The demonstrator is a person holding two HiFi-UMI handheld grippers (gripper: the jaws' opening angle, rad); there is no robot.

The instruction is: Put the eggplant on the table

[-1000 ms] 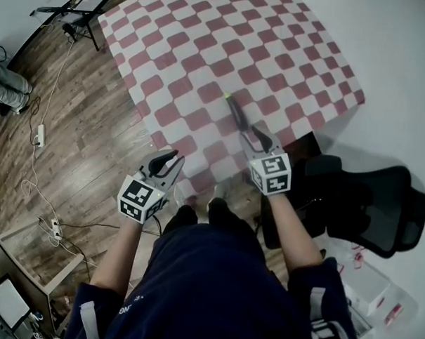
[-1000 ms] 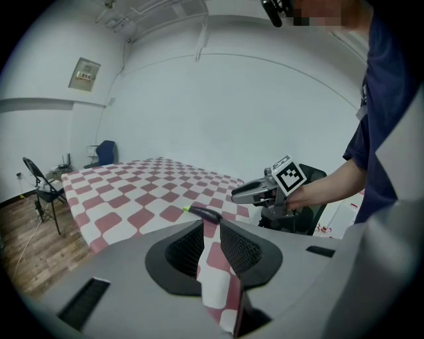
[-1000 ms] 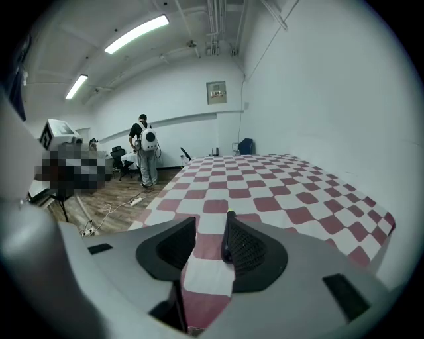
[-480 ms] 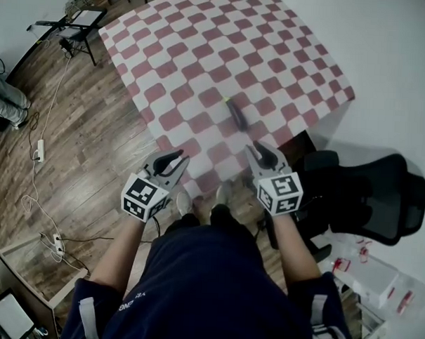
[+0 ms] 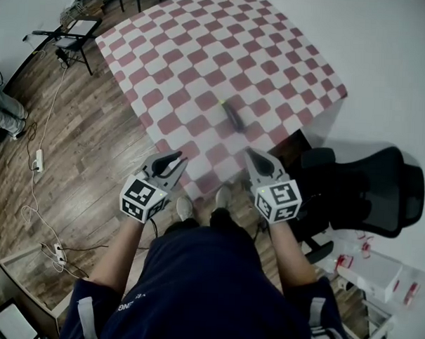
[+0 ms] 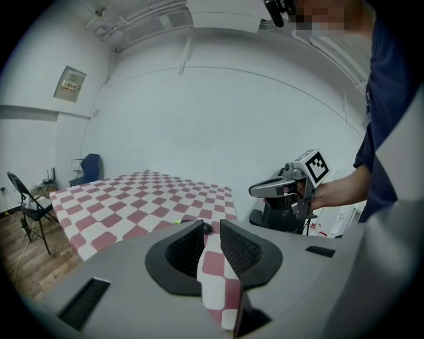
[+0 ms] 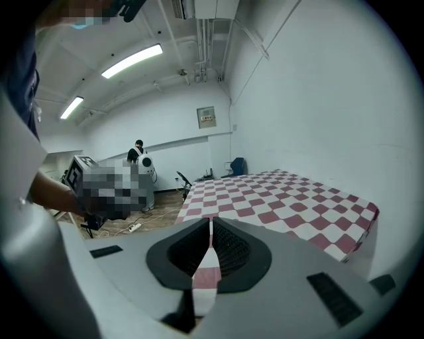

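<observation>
The eggplant (image 5: 231, 115) is seen lying on the checkered counter (image 5: 204, 45), close to its near edge toward the near right corner. Its long axis is pointed away from that edge, green stem end farther off. The right gripper (image 5: 260, 164) is held nearer it, just off the near edge, fingers just closed almost together on nothing; the left gripper (image 5: 168, 165) fingers are kept narrowly apart, empty.

You stand on a dark wood-plank floor (image 5: 94, 146) with a power strip (image 5: 38, 160) lying on it. Ahead, your worktop (image 5: 224, 53) wears a red-and-white checked cloth beside a white wall (image 5: 393, 61). A black office chair (image 5: 366, 189) sits at your right, and strip lights (image 7: 132, 61) glow overhead.
</observation>
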